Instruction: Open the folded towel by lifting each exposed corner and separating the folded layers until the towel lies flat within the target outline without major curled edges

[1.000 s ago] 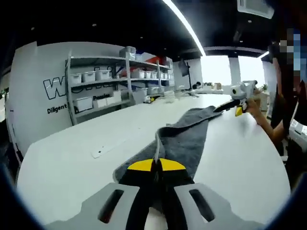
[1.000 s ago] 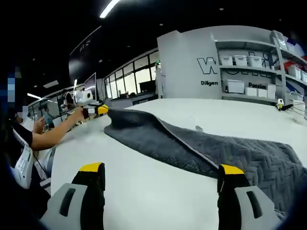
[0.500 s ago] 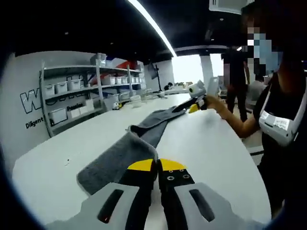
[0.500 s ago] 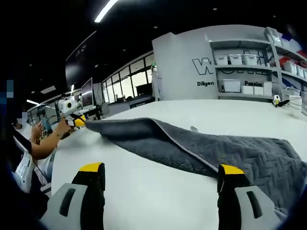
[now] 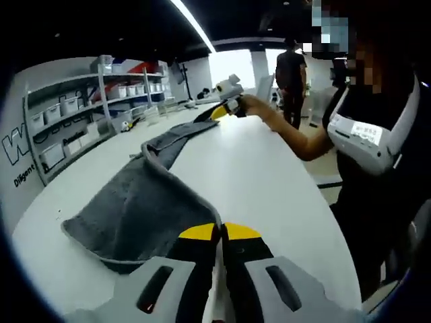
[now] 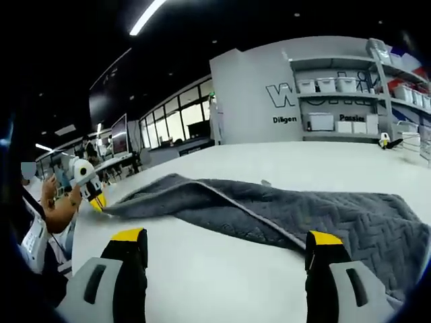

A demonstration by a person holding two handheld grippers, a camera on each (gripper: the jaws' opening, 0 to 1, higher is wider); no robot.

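- The left gripper (image 5: pixel 219 232) has its jaws clenched on the grey towel's (image 5: pixel 145 202) near corner, which hides the pinched edge.
- The right gripper (image 6: pixel 225 250) hangs with jaws released, above the white worktop (image 6: pixel 202 269).
- The towel lies partly folded on the worktop.
- Storage bins (image 6: pixel 328 85) line the shelves; their contents are unreadable.

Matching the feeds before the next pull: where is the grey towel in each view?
Left gripper view: towel runs from the shut left gripper at bottom centre up to the right gripper.
Right gripper view: towel spans centre to right, beyond the open jaws.
Shared landmark: shelves of white bins.
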